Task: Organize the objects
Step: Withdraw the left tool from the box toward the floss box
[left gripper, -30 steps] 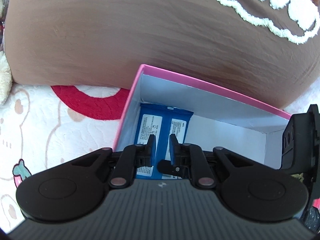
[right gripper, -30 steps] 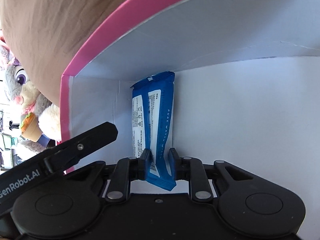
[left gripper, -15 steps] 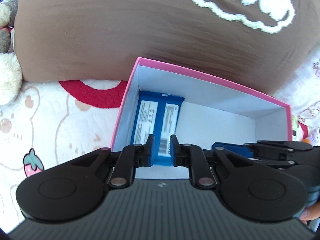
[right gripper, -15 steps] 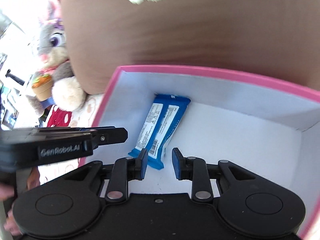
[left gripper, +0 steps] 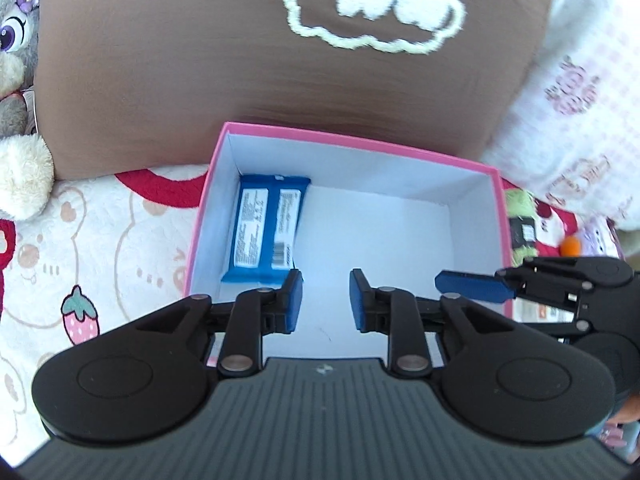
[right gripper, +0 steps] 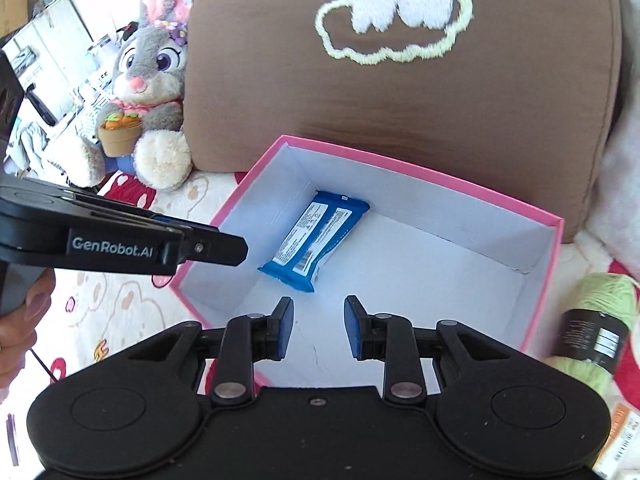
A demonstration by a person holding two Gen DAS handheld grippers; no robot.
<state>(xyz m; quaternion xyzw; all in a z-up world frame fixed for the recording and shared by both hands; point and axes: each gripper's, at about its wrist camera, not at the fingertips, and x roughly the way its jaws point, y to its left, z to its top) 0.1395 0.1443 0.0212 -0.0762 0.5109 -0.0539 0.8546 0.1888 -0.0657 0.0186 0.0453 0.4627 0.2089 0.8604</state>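
Blue wet-wipe pack (right gripper: 316, 240) placed, both grippers freed

It is laid flat in the pink box's (right gripper: 544, 280) far-left corner; left gripper (left gripper: 325, 300) (jaws just parting) and right gripper (right gripper: 318, 328) are seen empty; the green yarn skein (right gripper: 600, 320) beside the box is judged next

Most of the pink box (right gripper: 542, 280) floor lies bare and open from above; only the blue packet (right gripper: 316, 236) fills its far left corner. The brown cushion (right gripper: 400, 92) stands right behind the box's far wall and blocks that side. A green yarn ball (right gripper: 600, 320) sits just beside the right wall, and a plush rabbit (right gripper: 148, 80) stands well off to the left.
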